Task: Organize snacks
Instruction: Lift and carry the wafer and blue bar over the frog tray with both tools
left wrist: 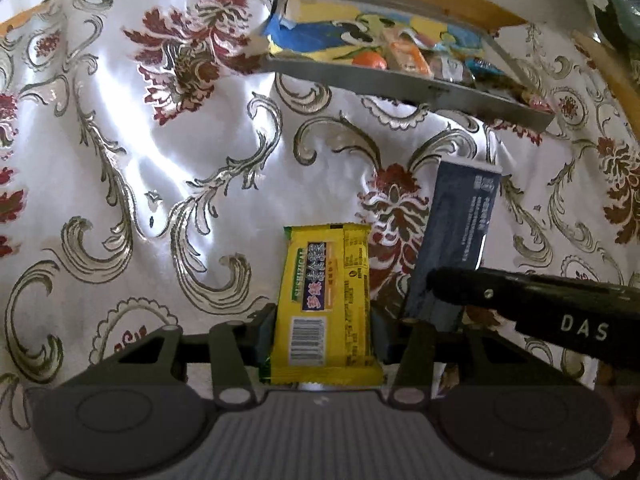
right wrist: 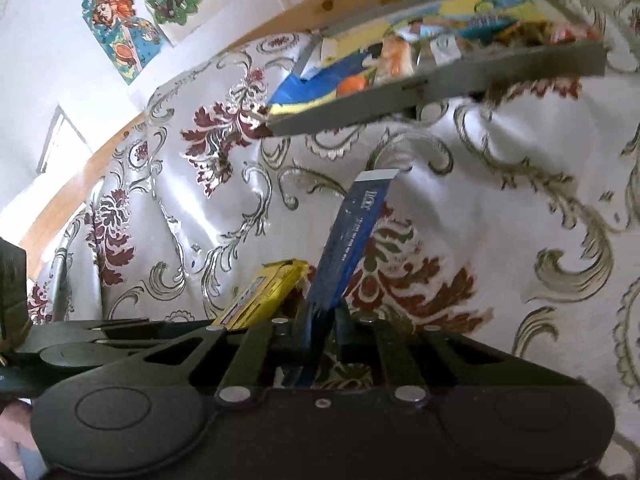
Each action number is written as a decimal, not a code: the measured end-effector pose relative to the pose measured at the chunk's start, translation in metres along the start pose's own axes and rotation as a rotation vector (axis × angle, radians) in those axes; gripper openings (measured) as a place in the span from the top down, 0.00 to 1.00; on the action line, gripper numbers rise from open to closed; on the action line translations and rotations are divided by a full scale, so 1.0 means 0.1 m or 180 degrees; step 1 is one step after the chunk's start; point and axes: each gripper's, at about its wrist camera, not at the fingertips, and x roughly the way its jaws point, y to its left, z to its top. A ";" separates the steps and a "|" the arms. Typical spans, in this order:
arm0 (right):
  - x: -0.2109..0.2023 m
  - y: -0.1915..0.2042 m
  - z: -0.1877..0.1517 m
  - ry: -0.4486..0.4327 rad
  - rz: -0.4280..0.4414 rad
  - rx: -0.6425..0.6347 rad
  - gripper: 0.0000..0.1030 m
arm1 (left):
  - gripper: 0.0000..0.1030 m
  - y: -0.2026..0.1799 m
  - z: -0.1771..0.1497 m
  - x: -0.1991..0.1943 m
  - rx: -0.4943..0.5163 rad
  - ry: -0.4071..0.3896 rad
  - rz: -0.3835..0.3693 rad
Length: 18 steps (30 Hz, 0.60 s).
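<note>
jaws pinch yellow snack bar lengthwise, pointing forward.

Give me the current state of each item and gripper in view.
Left hand-held gripper: shut on the yellow foil snack bar, held clear of the cloth.
Right hand-held gripper: shut on the dark blue flat box, tilted up.
Shallow grey tray: resting on the floral tablecloth, partly filled with snacks.
</note>
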 end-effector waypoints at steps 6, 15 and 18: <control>-0.13 0.05 0.01 -0.0111 -0.0087 -0.0135 0.92 | 0.51 -0.01 -0.04 -0.08 -0.0217 -0.0136 -0.0038; -0.33 0.05 0.06 -0.0279 -0.0068 -0.0121 0.95 | 0.51 -0.07 -0.09 -0.34 -0.0307 -0.0661 -0.0157; -0.36 0.05 0.07 -0.0308 -0.0082 -0.0124 0.95 | 0.51 -0.07 -0.09 -0.38 -0.0340 -0.0765 -0.0208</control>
